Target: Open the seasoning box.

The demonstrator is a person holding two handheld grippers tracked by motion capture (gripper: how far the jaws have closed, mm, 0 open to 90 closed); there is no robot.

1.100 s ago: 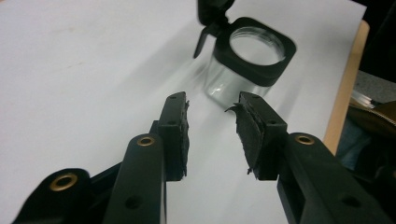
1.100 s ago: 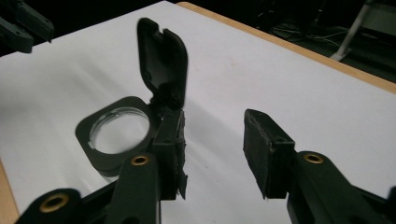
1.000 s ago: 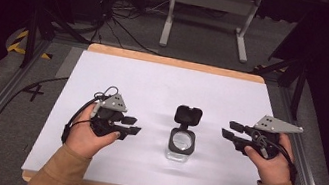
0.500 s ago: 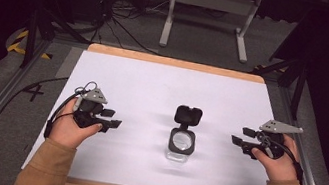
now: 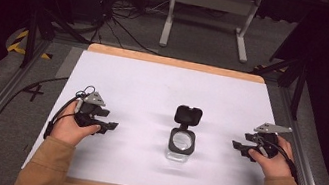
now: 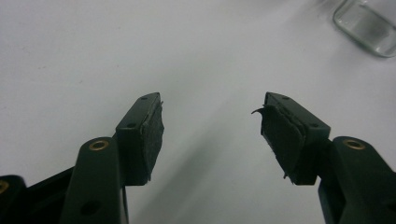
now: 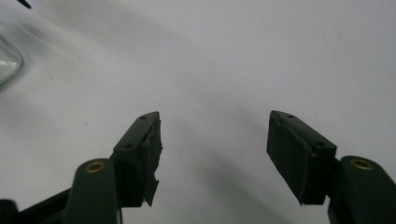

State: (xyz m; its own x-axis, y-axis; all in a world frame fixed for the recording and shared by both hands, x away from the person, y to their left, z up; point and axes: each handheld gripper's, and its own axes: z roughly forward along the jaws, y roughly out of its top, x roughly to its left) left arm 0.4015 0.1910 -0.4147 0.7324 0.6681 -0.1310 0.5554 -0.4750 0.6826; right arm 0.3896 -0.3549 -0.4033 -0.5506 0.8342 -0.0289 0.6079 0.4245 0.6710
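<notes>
High view: a clear jar [image 5: 180,146] with its black lid [image 5: 188,115] flipped open toward the far side stands at the centre of the white table [image 5: 168,88], nearer the near edge. The left gripper [image 5: 109,125] sits well left of it, the right gripper [image 5: 238,146] well right; bare surface lies between each and the jar. Left gripper view: jaws spread wide, holding nothing, jar corner [image 6: 366,23] at far right. Right gripper view: jaws spread wide, empty, jar edge [image 7: 7,58] at far left.
</notes>
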